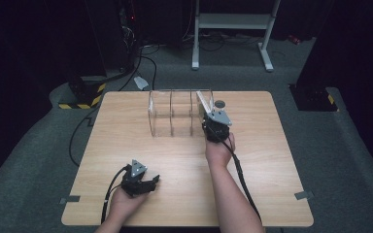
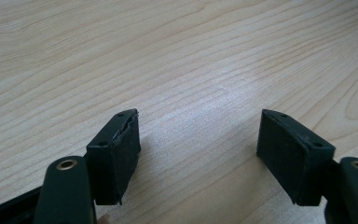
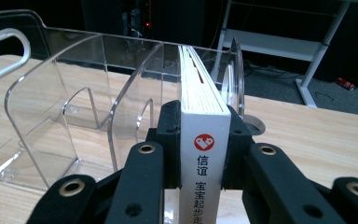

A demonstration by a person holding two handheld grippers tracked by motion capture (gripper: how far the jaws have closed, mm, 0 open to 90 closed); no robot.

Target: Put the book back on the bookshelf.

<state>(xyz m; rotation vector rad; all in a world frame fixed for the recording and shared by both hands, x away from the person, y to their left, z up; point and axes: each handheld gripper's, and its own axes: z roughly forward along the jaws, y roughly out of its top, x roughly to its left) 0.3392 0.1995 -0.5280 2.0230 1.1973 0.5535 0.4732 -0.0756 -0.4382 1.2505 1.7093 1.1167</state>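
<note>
Your left gripper (image 1: 141,182) rests low on the near left part of the wooden bench (image 1: 126,141), cradled in your left hand (image 1: 124,199) and well apart from everything else. In the left gripper view its jaws stand wide apart, with bare wood grain between the pads and nothing held.

Further right, toward the far middle of the bench, stands a clear acrylic rack (image 1: 175,114) with upright dividers forming several slots. The slots on its left side hold nothing.

Your right gripper (image 1: 213,127) is at the right end of that rack, and your right hand (image 1: 220,150) is behind it. Its jaws are clamped on the spine end of a thin white book (image 3: 204,140), one pad on each cover. The book stands upright on edge, with its pages reaching forward into the rightmost slot, between a clear divider (image 3: 135,93) on its left and the end wall (image 3: 237,74) on its right. The spine carries a red round logo above dark printed characters.
</note>
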